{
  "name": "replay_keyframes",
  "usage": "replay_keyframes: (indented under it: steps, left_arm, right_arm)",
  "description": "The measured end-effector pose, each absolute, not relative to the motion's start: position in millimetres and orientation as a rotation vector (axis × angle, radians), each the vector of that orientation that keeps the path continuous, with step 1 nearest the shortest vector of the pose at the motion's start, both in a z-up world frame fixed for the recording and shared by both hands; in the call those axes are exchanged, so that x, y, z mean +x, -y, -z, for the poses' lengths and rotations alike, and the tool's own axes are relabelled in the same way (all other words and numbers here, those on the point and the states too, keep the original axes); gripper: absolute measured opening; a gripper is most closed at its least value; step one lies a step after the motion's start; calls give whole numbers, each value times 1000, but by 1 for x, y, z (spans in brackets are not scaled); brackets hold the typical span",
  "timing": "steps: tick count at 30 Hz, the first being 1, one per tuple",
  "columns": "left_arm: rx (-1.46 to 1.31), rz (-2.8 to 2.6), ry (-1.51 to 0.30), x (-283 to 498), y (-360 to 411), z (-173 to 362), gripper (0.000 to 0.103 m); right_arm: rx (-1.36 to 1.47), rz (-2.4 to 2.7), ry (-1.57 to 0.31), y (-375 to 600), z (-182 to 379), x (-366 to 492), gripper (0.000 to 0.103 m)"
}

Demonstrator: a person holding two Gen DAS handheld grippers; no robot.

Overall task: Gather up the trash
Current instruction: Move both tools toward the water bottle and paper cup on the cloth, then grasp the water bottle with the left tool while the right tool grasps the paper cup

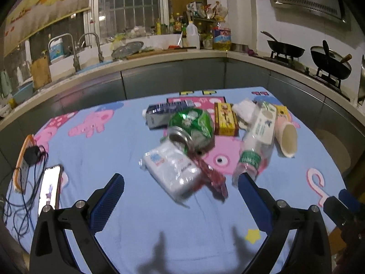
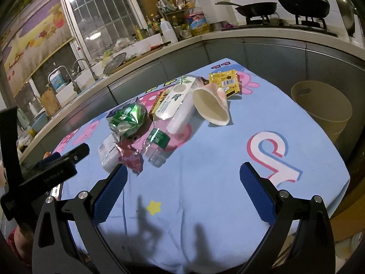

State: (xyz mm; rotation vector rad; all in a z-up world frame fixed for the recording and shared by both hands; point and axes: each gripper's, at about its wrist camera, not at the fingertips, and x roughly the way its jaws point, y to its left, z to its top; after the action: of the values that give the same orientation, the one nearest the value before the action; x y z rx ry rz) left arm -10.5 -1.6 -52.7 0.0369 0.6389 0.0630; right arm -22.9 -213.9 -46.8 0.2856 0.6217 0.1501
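Trash lies heaped mid-table: a crushed green can (image 1: 192,127) (image 2: 127,119), a white tissue pack (image 1: 173,171) (image 2: 108,154), a red wrapper (image 1: 213,177) (image 2: 131,159), a clear plastic bottle (image 1: 256,143) (image 2: 159,141), a paper cup (image 1: 287,138) (image 2: 211,107), a yellow box (image 1: 224,119) and a yellow sachet (image 2: 224,82). My left gripper (image 1: 181,180) hovers open just short of the tissue pack. My right gripper (image 2: 183,171) is open over bare cloth, nearer than the bottle. Nothing sits between either pair of fingers.
A blue cartoon-print cloth (image 2: 228,159) covers the table. A tan waste bin (image 2: 324,107) stands off the table's right side. A phone (image 1: 50,188) and a power strip (image 1: 24,162) with cables lie at the left edge. Kitchen counter, sink and stove with pans run behind.
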Motion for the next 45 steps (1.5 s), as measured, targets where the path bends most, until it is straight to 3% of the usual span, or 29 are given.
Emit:
replay_keyframes:
  steps: [11, 16, 21, 26, 35, 45]
  left_arm:
    - [46, -65, -599, 19, 8, 35, 99]
    - [36, -73, -610, 31, 7, 36, 99]
    - [30, -77, -621, 40, 7, 39, 99]
    - [29, -75, -633, 49, 8, 43, 99]
    - [5, 40, -726, 70, 15, 68, 99]
    - [105, 181, -812, 108, 77, 92, 97]
  right_arm:
    - [186, -131, -478, 213, 9, -3, 92]
    - [162, -133, -468, 215, 4, 8, 80]
    - [147, -152, -487, 216, 9, 20, 59]
    - [132, -175, -512, 215, 16, 31, 45]
    - [122, -122, -631, 235, 58, 70, 45]
    - [83, -95, -671, 250, 80, 127, 41]
